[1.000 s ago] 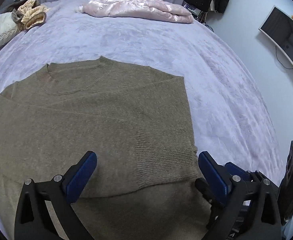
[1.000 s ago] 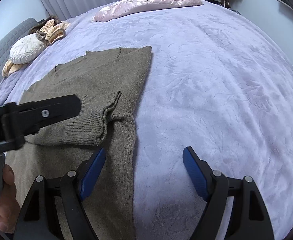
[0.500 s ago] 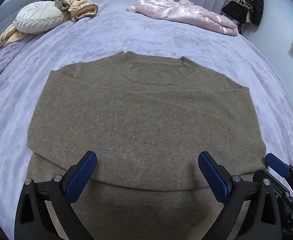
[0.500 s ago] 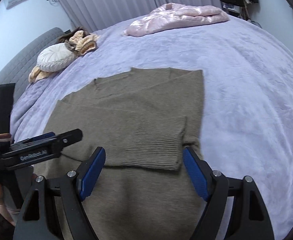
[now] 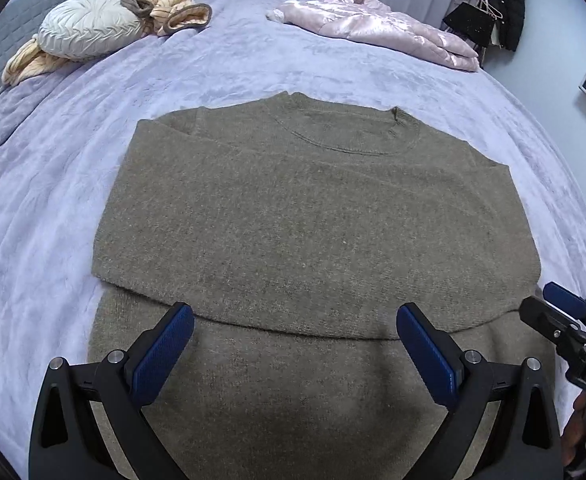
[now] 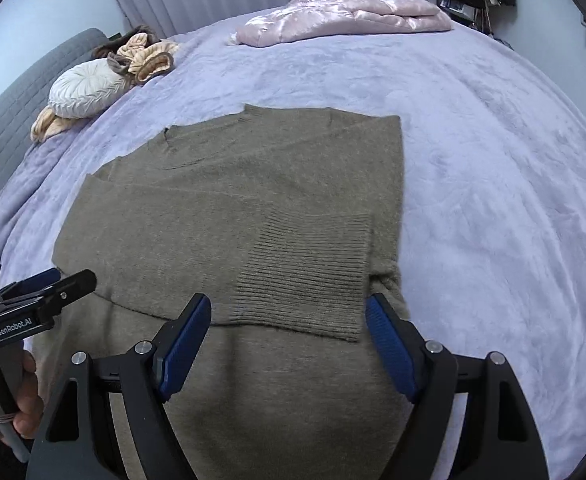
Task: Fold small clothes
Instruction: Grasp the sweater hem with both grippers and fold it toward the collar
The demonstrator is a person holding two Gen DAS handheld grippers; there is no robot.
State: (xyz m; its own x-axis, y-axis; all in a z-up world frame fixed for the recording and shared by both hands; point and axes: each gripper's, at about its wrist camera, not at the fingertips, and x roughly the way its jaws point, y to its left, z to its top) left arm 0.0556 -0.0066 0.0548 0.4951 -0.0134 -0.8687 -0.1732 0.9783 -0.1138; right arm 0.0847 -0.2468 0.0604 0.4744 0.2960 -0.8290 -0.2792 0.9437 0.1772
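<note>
Sweater (image 5: 313, 220) is the olive knit one, lying flat in the middle of the lavender bedspread (image 5: 73, 140) with both sleeves folded across its chest; the ribbed cuff (image 6: 305, 276) sits by its right edge. Left gripper (image 5: 295, 354) hovers over the sweater's hem, jaws spread wide, nothing in them. Right gripper (image 6: 289, 346) hangs just short of that cuff, also released. Beyond the sweater's collar: a pink jacket (image 5: 373, 24) and a round cushion (image 5: 89, 26).

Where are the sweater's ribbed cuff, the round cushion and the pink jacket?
cuff (image 6: 305, 276): right wrist view, middle of the ribbing.
cushion (image 5: 89, 26): left wrist view, centre of its pleated face.
jacket (image 6: 345, 14): right wrist view, middle of the shiny fabric.
</note>
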